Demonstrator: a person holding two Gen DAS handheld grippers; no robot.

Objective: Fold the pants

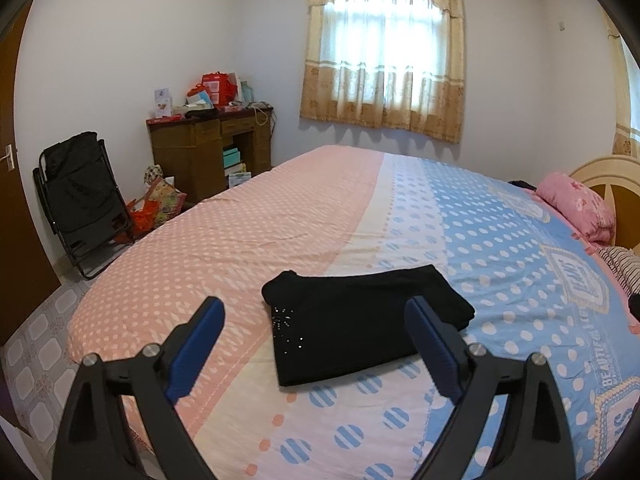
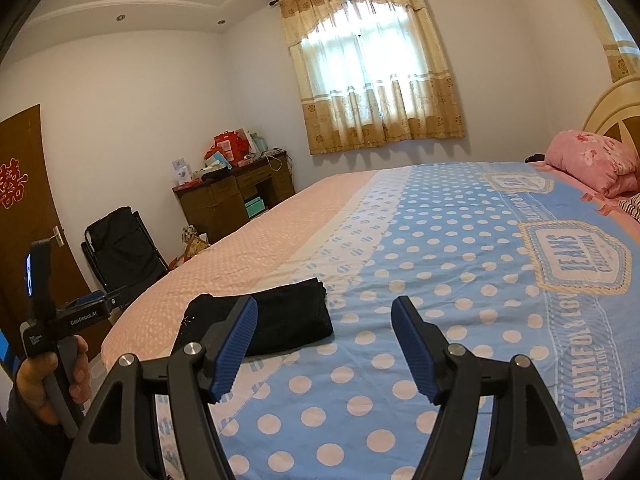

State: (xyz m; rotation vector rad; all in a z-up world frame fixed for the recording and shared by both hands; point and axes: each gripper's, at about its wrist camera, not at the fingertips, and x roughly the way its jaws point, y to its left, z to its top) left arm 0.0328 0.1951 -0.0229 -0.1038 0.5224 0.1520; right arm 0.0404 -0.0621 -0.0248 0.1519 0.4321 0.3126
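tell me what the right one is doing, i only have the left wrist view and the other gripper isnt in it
Observer: The right gripper is open and empty, hovering above the blue dotted part of the bedspread, to the right of the folded black pants.
Operator: is my left gripper visible from there
Observer: Yes, at the far left edge of the right wrist view; the hand grips its handle beside the bed's corner. Its fingers are not clear from that side.
Operator: anything on that door
Observer: A red paper decoration is stuck on the brown door; your view shows only the door's edge and handle.
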